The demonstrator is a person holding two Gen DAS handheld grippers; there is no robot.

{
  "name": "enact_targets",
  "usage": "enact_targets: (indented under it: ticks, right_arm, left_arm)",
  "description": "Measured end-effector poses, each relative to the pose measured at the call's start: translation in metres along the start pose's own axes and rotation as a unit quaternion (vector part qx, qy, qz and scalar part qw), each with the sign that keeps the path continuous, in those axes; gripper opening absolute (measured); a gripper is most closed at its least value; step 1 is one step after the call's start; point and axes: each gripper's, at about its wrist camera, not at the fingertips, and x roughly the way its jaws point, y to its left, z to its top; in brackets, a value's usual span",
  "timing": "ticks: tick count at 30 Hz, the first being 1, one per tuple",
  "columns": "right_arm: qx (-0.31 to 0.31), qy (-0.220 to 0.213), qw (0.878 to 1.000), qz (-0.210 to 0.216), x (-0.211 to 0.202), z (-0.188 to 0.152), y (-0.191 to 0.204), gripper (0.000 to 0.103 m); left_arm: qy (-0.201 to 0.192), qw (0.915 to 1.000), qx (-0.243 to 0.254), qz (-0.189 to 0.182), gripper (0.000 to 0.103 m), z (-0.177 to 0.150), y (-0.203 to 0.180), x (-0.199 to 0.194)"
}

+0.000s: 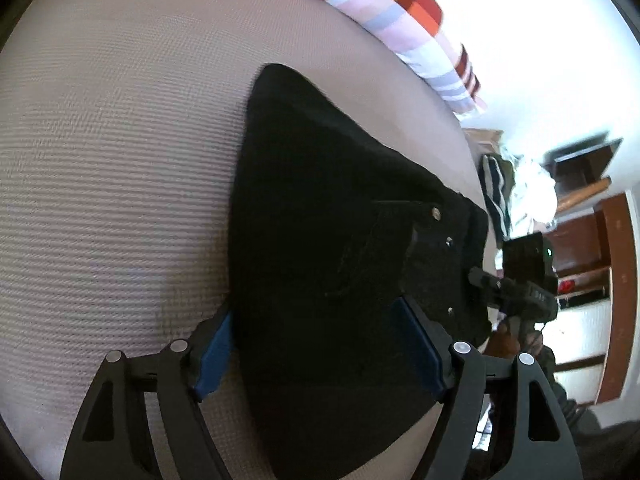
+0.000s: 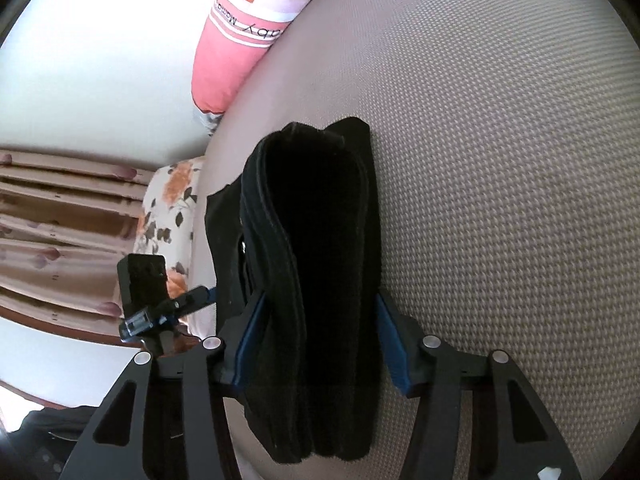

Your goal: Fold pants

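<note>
Beige woven mattress [image 1: 120,160] w/ striped pink pillow [image 2: 224,60] at far edge. Black pants [image 1: 320,220], folded thick, lie on it. Left gripper [image 1: 320,344] & right gripper [image 2: 316,336] each straddle the bundle, jaws wide; can't tell if pads grip it.

A home bedroom: a woven-covered bed [image 2: 500,160], a striped pillow [image 1: 400,12], floral bedding [image 2: 172,200], wooden shelves [image 1: 580,248].
</note>
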Motion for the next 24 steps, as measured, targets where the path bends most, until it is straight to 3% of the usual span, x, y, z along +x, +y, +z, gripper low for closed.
enact_targets:
  ticks: [6, 8, 11, 14, 21, 24]
  right_arm:
    - [-0.008, 0.009, 1.000, 0.013, 0.014, 0.012, 0.005, 0.046]
    - [-0.008, 0.005, 1.000, 0.009, 0.018, 0.015, 0.006, 0.041]
    - [-0.001, -0.011, 1.000, -0.002, 0.020, 0.016, 0.007, 0.038]
    - [-0.012, -0.028, 0.999, -0.037, 0.015, 0.008, 0.019, 0.034]
    - [-0.041, -0.060, 0.988, -0.135, 0.011, 0.001, 0.052, 0.030]
    - [-0.043, -0.073, 0.986, -0.141, 0.007, 0.000, 0.059, 0.025]
  left_arm:
    - [0.000, 0.9991, -0.016, -0.039, 0.076, 0.005, 0.007, 0.000]
    - [-0.011, 0.9992, -0.013, -0.036, 0.066, 0.005, 0.007, 0.000]
    - [-0.028, 0.9996, -0.005, 0.008, 0.042, 0.002, 0.005, -0.002]
    - [-0.036, 0.9985, -0.001, 0.041, 0.032, -0.005, 0.001, -0.007]
    - [-0.054, 0.9863, 0.046, 0.149, 0.027, -0.016, -0.027, -0.012]
    - [-0.058, 0.9822, 0.062, 0.167, 0.023, -0.021, -0.033, -0.015]
